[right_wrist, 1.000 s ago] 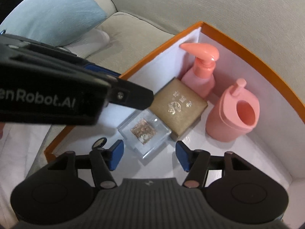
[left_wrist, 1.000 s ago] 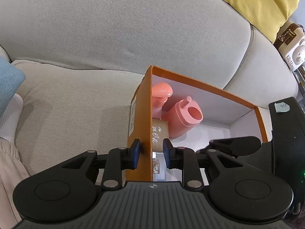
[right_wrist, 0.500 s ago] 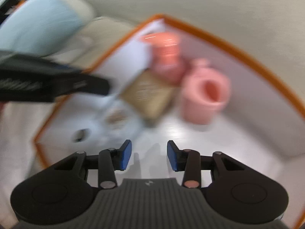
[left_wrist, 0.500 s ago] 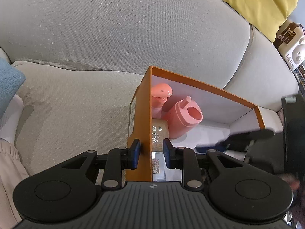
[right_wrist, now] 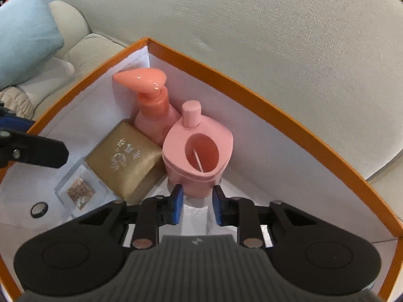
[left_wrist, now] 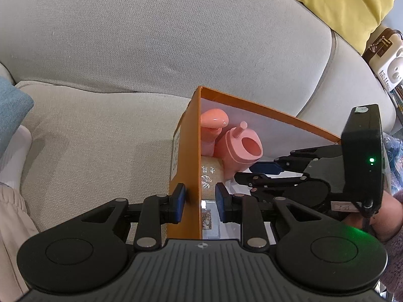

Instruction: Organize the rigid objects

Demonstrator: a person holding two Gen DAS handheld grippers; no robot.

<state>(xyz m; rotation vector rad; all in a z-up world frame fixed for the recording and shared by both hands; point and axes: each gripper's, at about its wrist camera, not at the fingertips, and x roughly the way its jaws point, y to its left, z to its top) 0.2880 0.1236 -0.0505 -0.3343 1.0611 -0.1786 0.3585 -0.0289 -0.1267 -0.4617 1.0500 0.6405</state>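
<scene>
An orange box with a white inside lies on the grey sofa. In its far corner stand a pink pump bottle and a pink open-topped container. Beside them lie a gold box, a clear case and a small round disc. My left gripper straddles the box's left wall, with a gap showing at the inner pad. My right gripper hangs inside the box just short of the pink container's base. Its jaws are closing and nothing is between them.
The sofa back rises right behind the box. A blue cushion lies to the left, and a yellow cushion and a white printed box to the right. A person's sleeve is at the right edge.
My right gripper has swung from over the clear case toward the pink container, and its jaws have narrowed a lot. The left gripper has stayed on the box wall.
</scene>
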